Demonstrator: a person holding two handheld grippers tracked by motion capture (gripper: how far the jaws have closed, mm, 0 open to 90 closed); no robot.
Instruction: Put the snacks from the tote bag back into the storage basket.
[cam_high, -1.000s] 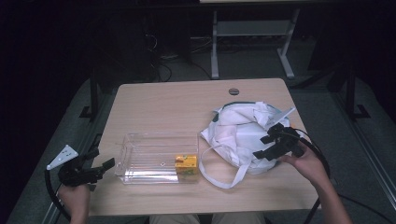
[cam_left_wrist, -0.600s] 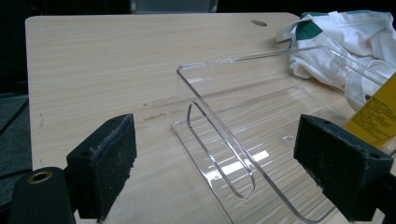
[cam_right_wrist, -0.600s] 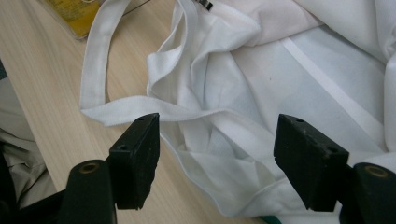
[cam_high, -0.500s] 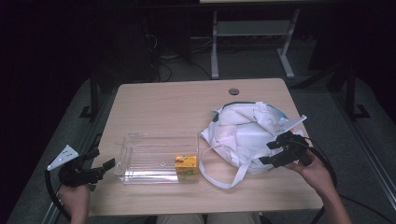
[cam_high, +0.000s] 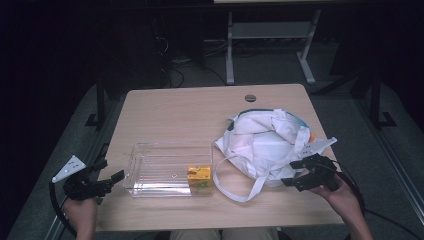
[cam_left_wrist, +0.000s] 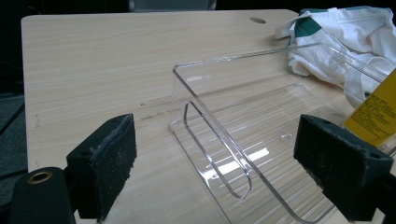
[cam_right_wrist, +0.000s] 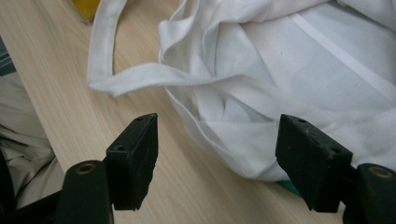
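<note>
The crumpled white cloth tote bag (cam_high: 267, 142) lies on the right half of the light wooden counter (cam_high: 185, 110), its long strap (cam_high: 240, 192) looping out toward the near edge. The right gripper (cam_high: 300, 175) hovers at the bag's near right side, jaws spread wide and holding nothing; in the right gripper view the bag's folded rim (cam_right_wrist: 224, 135) sits between the two black pads, just beyond them.

To grasp well, the gripper should probably move forward until a doubled fold of the rim lies fully between the pads, then close on the cloth itself rather than the loose strap, which would likely slip or drag the bag sideways. Keeping the jaws just above the counter avoids scraping it.

The left gripper (cam_high: 107, 182) waits released off the near left corner, pointing at the clear rectangular plastic bin (cam_high: 167, 167), which stands near the counter's near edge, left of the bag. A small yellow carton (cam_high: 200, 176) rests in the bin's near right corner. The left gripper could steady the bin's left wall if the bag tugs against it.
</note>
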